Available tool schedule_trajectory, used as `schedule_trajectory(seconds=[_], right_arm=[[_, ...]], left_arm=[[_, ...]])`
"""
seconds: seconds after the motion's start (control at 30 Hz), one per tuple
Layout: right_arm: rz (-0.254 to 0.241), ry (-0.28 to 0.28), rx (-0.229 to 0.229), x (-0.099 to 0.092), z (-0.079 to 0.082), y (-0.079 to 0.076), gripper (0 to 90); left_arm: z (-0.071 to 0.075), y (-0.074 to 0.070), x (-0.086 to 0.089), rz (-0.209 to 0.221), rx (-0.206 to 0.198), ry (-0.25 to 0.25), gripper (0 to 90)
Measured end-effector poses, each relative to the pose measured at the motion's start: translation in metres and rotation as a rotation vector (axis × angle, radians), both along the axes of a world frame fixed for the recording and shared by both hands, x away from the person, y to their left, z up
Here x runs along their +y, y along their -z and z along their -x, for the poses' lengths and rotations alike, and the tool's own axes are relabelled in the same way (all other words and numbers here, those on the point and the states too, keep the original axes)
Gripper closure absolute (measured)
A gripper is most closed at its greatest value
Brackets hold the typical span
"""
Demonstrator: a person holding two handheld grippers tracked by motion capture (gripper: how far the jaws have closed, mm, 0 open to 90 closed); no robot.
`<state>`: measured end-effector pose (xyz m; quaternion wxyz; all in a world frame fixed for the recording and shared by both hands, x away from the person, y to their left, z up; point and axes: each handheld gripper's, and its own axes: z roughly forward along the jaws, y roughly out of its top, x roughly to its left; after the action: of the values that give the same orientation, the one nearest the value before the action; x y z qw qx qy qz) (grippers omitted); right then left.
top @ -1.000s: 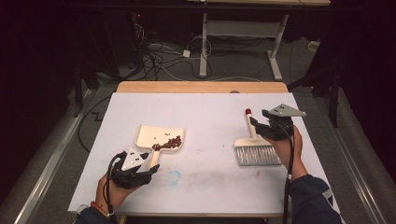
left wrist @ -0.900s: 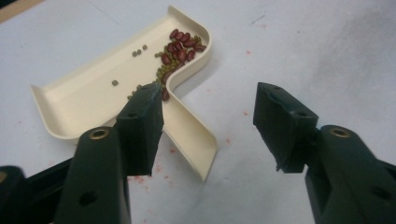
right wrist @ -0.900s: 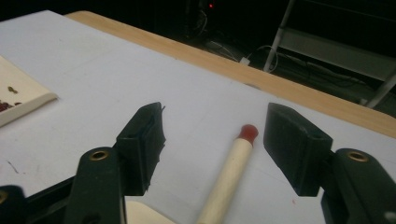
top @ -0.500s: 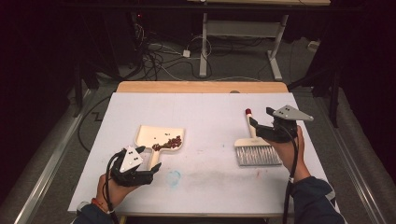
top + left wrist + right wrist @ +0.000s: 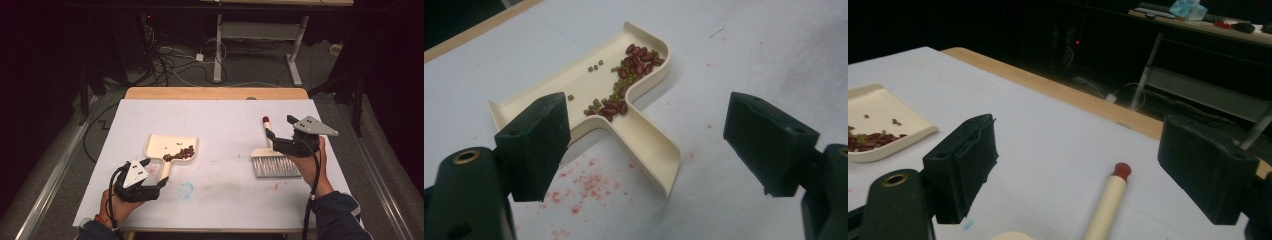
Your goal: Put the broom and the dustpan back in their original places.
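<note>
The left gripper (image 5: 159, 182) has just been opening and stands wide, nothing between its pads; the dustpan (image 5: 170, 148) lies flat on the table (image 5: 220, 120), its handle just beyond the jaws, beans (image 5: 634, 65) heaped at its back wall. The right gripper (image 5: 272, 134) has just been opening too, wide and empty; the brush (image 5: 272, 162) lies on the table, its handle (image 5: 1108, 200) below and between the jaws, untouched.
</note>
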<state>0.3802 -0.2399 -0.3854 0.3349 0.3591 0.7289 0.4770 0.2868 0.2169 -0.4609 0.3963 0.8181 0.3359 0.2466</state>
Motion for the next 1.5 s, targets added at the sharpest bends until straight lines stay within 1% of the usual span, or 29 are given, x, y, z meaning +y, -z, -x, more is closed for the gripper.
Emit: schedule_trajectory(seconds=[0.03,0.07,0.1,0.2,0.3,0.37,0.47,0.6,0.7,0.8,0.83,1.0,1.17,1.2,1.23,1.27,1.5], right_arm=[[0.004,-0.008,-0.008,0.001,0.002,-0.001,16.1],[0.005,-0.016,-0.005,0.002,0.004,-0.001,16.1],[0.013,-0.032,-0.016,0.002,0.006,-0.001,16.1],[0.022,-0.053,-0.020,0.004,0.012,-0.002,16.1],[0.033,-0.075,-0.029,0.005,0.018,-0.002,16.2],[0.045,-0.077,-0.038,0.006,0.022,-0.002,16.3],[0.042,-0.090,-0.047,0.006,0.028,-0.003,16.3],[0.057,-0.103,-0.060,0.006,0.033,-0.001,16.3],[0.072,-0.108,-0.067,0.004,0.036,0.002,16.3],[0.085,-0.110,-0.060,0.002,0.039,0.005,16.3],[0.091,-0.110,-0.061,0.001,0.040,0.006,16.2],[0.102,-0.117,-0.063,-0.003,0.045,0.011,16.2],[0.128,-0.117,-0.063,-0.004,0.049,0.018,16.1],[0.136,-0.120,-0.065,-0.004,0.050,0.019,16.1],[0.140,-0.120,-0.069,-0.005,0.051,0.021,16.1],[0.144,-0.121,-0.073,-0.005,0.052,0.022,16.1],[0.153,-0.131,-0.076,-0.011,0.058,0.033,16.1]], left_arm=[[0.001,0.000,-0.001,0.006,-0.002,-0.003,18.3],[0.001,0.000,-0.001,0.008,-0.005,-0.003,18.3],[0.002,-0.001,-0.002,0.003,-0.005,0.001,18.3],[0.003,0.000,-0.003,-0.006,-0.002,0.008,18.3],[0.003,0.001,-0.003,-0.002,-0.003,0.007,18.3],[0.003,0.002,-0.004,-0.002,-0.007,0.007,18.3],[0.002,0.003,-0.005,-0.003,-0.005,0.010,18.3],[0.002,0.003,-0.005,-0.005,-0.011,0.010,18.3],[0.003,0.004,-0.006,-0.006,-0.013,0.013,18.3],[0.002,0.004,-0.006,-0.012,-0.011,0.016,18.3],[0.002,0.004,-0.006,-0.020,-0.023,0.019,18.3],[0.002,0.005,-0.007,-0.036,-0.027,0.013,18.3],[0.002,0.005,-0.008,-0.034,-0.026,0.012,18.3],[0.002,0.006,-0.008,-0.030,-0.016,0.010,18.3],[0.003,0.006,-0.008,-0.032,-0.018,0.011,18.3],[0.002,0.005,-0.008,-0.037,-0.029,0.016,18.3],[0.002,0.005,-0.007,-0.035,-0.036,0.008,18.3]])
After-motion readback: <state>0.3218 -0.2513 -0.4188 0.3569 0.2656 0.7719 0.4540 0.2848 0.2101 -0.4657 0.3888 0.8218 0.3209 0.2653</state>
